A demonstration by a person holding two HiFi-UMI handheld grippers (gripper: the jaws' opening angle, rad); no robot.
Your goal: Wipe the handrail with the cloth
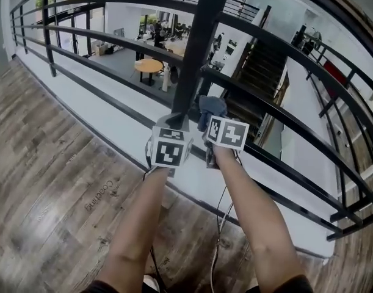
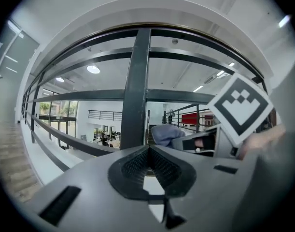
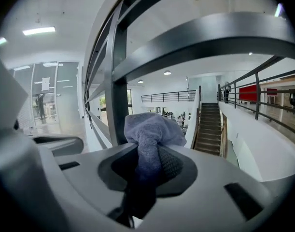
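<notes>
Two bare forearms (image 1: 143, 224) reach up from the bottom edge of the head view, each ending in one gripper with one marker cube, so two grippers and two cubes in all. Both crowd the foot of the dark upright post (image 1: 198, 47) of the railing.

Directly in front of the post, the left gripper (image 1: 173, 122) has its pads pressed together at the tips, with nothing caught between them in its own view.

Just right of the post is the right gripper (image 1: 212, 116), clenched on the single blue-grey cloth (image 3: 149, 132). The cloth's tail runs down between the jaws, and its bunched head bulges out past the jaw tips, level with the post's lower part. Whether the cloth touches the post or any bar cannot be told.

At least four dark horizontal bars cross the post in the left gripper view. The broad handrail (image 1: 339, 11) caps the post, high above both grippers and well apart from the cloth.
</notes>
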